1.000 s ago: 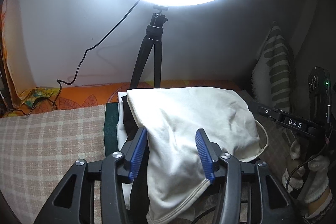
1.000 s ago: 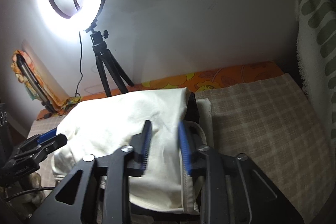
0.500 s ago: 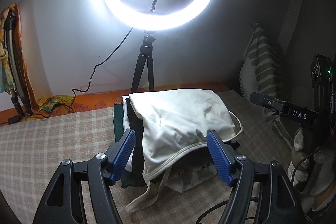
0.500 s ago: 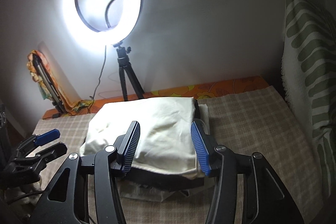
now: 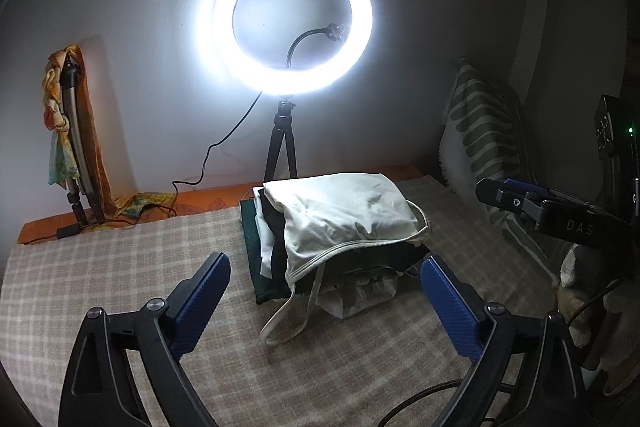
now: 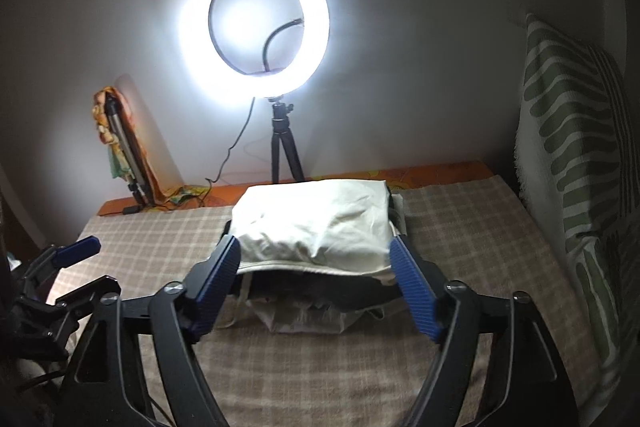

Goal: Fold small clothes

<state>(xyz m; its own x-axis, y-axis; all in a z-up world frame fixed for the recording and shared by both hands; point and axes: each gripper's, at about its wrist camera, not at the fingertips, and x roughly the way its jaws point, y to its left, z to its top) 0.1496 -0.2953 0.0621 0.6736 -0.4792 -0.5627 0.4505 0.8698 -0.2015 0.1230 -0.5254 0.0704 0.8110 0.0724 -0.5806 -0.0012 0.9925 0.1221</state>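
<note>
A folded cream garment (image 5: 344, 215) lies on top of a small stack of folded clothes (image 5: 272, 251), dark and white, on the checked blanket (image 5: 120, 267). A cream strap (image 5: 292, 311) hangs loose from its front edge. My left gripper (image 5: 326, 307) is open and empty, pulled back in front of the stack. My right gripper (image 6: 316, 287) is open and empty, its jaws wide apart just before the cream garment (image 6: 316, 227). The right gripper also shows at the right of the left wrist view (image 5: 520, 199); the left gripper shows at the left of the right wrist view (image 6: 76, 255).
A lit ring light on a small tripod (image 5: 282, 143) stands behind the stack, its cable (image 5: 208, 155) trailing left. A striped cushion (image 5: 480, 139) leans at the right wall. A cloth-draped folded stand (image 5: 72, 131) leans at the left. An orange sheet (image 5: 128, 207) edges the back.
Both grippers let go of the cream garment, opened wide and drew back from the stack. The garment now rests on top of the pile.
</note>
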